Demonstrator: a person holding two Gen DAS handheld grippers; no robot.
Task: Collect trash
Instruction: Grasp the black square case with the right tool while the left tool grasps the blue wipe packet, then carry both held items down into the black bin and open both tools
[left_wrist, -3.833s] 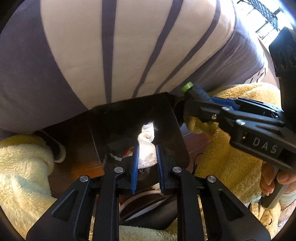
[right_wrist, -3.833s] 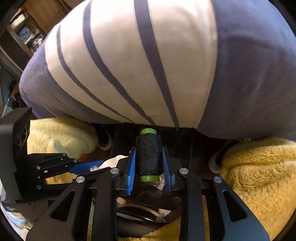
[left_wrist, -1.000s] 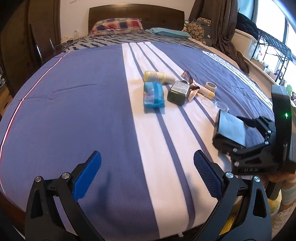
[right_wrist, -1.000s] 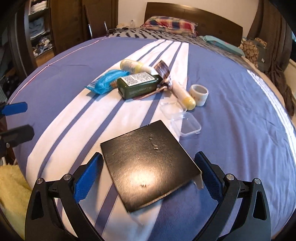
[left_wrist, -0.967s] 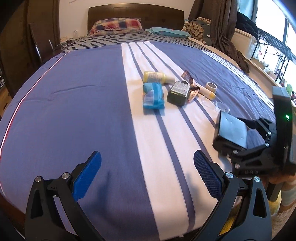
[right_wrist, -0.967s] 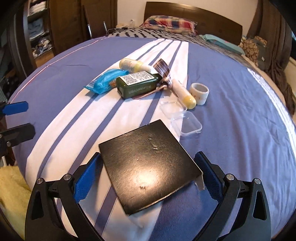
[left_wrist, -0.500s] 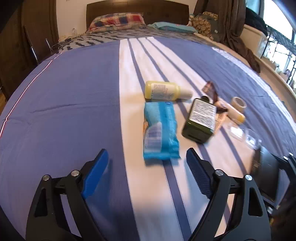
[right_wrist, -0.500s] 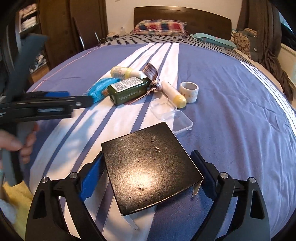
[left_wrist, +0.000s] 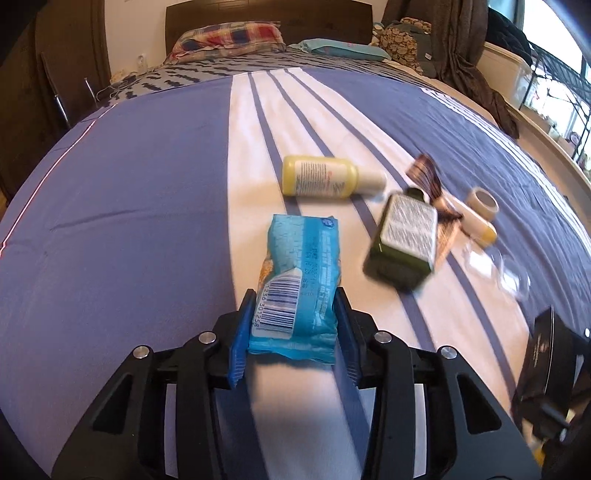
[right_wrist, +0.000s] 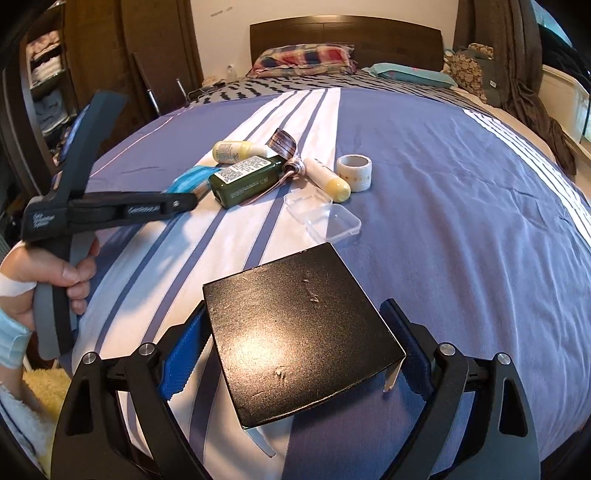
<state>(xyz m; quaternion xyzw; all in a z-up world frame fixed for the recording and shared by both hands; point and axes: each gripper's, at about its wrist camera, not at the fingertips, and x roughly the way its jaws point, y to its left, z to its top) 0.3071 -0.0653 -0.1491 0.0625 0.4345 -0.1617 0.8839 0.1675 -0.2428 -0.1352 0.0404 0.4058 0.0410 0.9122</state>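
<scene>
My left gripper (left_wrist: 293, 328) is shut on the near end of a blue snack wrapper (left_wrist: 301, 266) lying on the striped bedspread; it also shows in the right wrist view (right_wrist: 190, 179). Beyond it lie a yellow bottle (left_wrist: 325, 177), a dark green bottle (left_wrist: 404, 240), a crumpled brown wrapper (left_wrist: 428, 173), a cream tube (right_wrist: 328, 179) and a tape roll (right_wrist: 354, 166). My right gripper (right_wrist: 295, 354) has its jaws against both sides of a flat black box (right_wrist: 299, 336).
A clear plastic case (right_wrist: 325, 216) lies open beyond the black box. Pillows (right_wrist: 303, 59) and the headboard are at the far end of the bed. A wardrobe (right_wrist: 55, 81) stands left, a curtain and window right. A yellow fleece rug (right_wrist: 44, 384) lies below the bed edge.
My left gripper moved forward over the bed and closed on the blue wrapper. My right gripper narrowed its jaws around the black box.
</scene>
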